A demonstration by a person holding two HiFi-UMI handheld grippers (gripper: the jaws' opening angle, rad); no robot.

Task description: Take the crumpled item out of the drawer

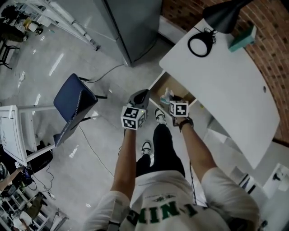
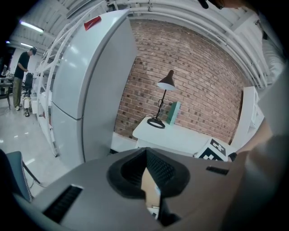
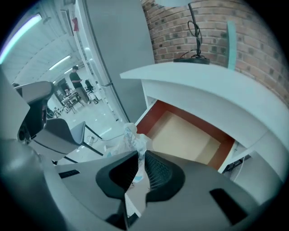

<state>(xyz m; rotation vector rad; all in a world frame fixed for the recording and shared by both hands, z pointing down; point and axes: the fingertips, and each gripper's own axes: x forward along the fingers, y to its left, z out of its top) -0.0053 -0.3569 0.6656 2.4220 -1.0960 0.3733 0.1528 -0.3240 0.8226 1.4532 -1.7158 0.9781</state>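
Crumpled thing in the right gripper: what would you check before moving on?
1. Grip: the crumpled item is pinched between the jaws of the right gripper: ok.
2. Item out of the drawer: it is held above and in front of the open drawer, whose visible floor is bare: ok.
3. Left gripper free: jaws together, nothing between them: ok.
4. Room to set it down: the desk top has bare surface beside the lamp: ok.
5. Firmness of the hold, since only an edge of the item is caught: cannot tell.
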